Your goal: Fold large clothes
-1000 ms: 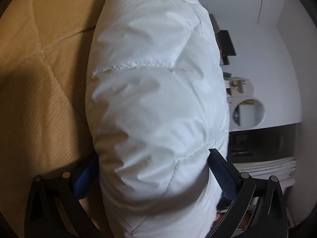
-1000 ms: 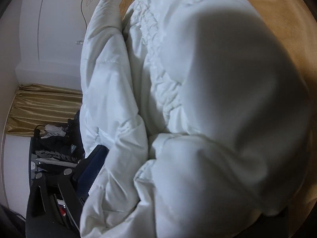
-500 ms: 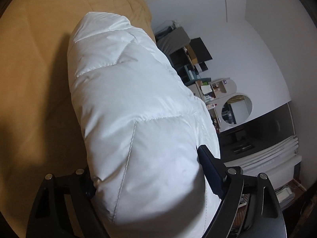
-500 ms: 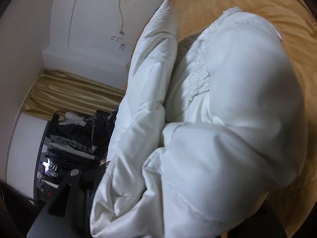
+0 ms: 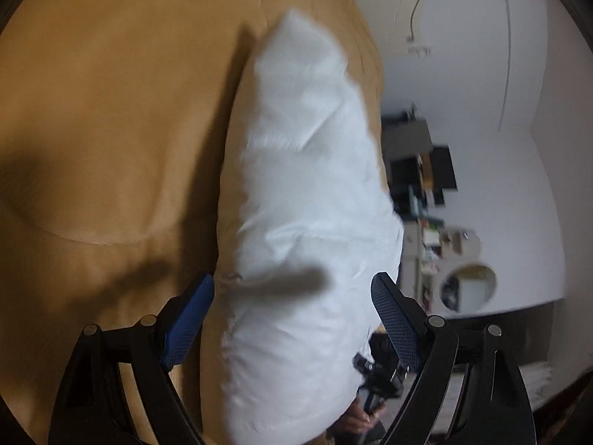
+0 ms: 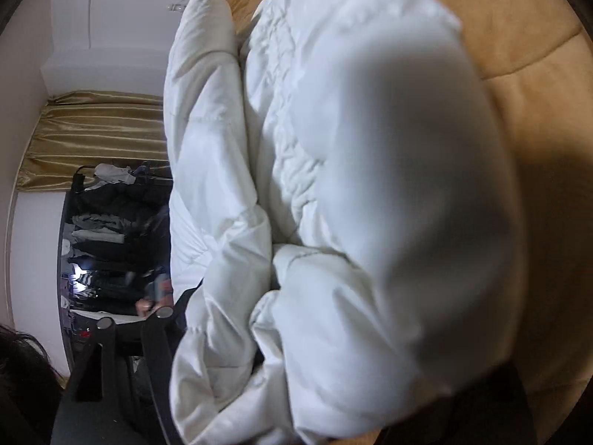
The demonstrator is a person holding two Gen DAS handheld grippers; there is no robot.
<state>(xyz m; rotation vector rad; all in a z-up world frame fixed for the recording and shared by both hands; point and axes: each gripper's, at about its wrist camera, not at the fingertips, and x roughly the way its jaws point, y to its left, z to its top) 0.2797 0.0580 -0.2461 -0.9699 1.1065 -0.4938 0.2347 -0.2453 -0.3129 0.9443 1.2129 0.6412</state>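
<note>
Here: white puffy jacket point(image 5: 307, 222) hanging bunched above the tan bedspread point(image 5: 111, 129). Left claw point(image 5: 292, 296) spread wide, blue pads point(image 5: 189, 319) either side of the fabric, barely touching. Right claw point(image 6: 229, 333) buried in jacket folds point(image 6: 370, 185), one finger visible; grip impossible to judge. Behind: gold curtain point(image 6: 96, 137), crowded clothes rack point(image 6: 115, 230).

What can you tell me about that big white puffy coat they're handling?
The white puffy coat is a quilted, padded garment of smooth, slightly shiny fabric with stitched seams and a gathered, ruched strip. It is bunched into thick rolls above the tan bedcover. In the left view a blurred stretch of it runs between the left gripper, whose blue pads stand apart at its sides. The right gripper is mostly buried in its folds, so its grip cannot be read.
</note>
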